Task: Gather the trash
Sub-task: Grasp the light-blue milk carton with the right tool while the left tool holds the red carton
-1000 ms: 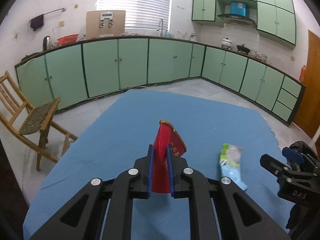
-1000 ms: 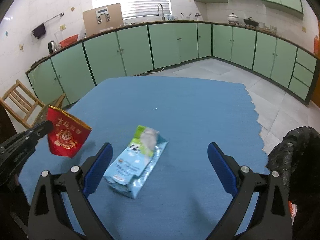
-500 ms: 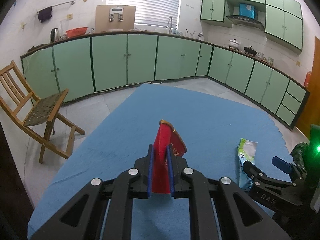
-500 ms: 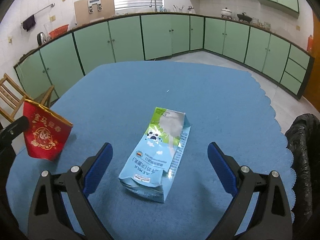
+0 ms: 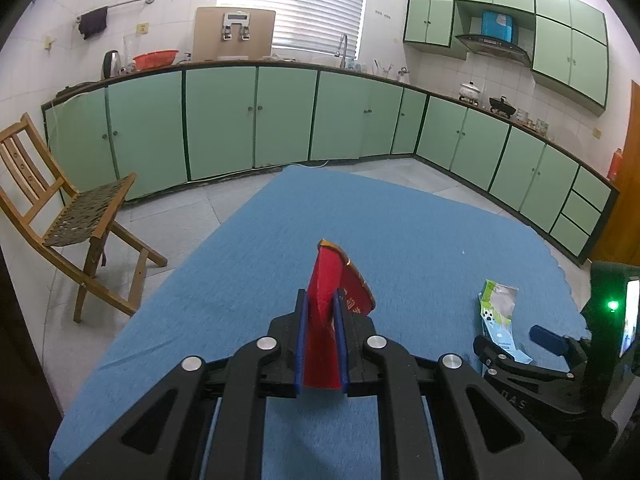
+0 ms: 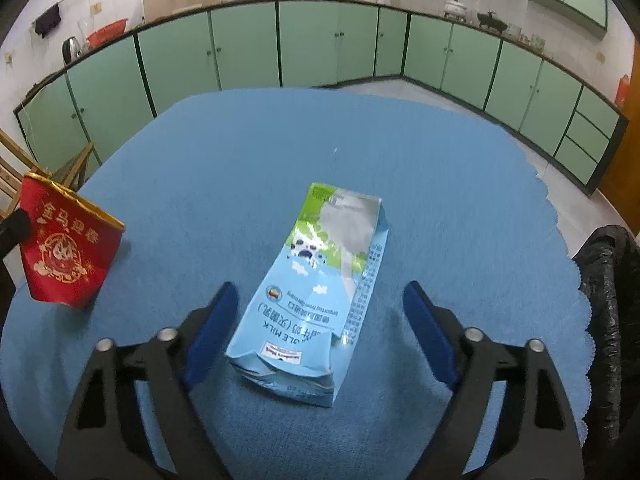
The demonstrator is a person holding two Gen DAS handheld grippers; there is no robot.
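Left gripper (image 5: 321, 344): pressed together on the red packet (image 5: 326, 320), which stands up between the blue pads, clear of the cloth.
Right gripper (image 6: 320, 332): spread, jaws just been closing in; the near end of the milk carton (image 6: 316, 296) lies between the pads (image 6: 210, 332), neither pad touching it.
Carton, place: flat on the blue tablecloth (image 6: 400, 152), near the table's near edge; from the left wrist view it sits at about 3 o'clock of the red packet.
Carton, axis: long axis runs from 7 o'clock to 1 o'clock in the right wrist view; crushed base end toward the gripper, green-and-silver top pointing away.
Black bag (image 6: 608, 292): at 3 o'clock, just off the table's edge, probably the bin.
Done: one piece lifted.
Left: pinch the carton, carry both to the bag, I judge.
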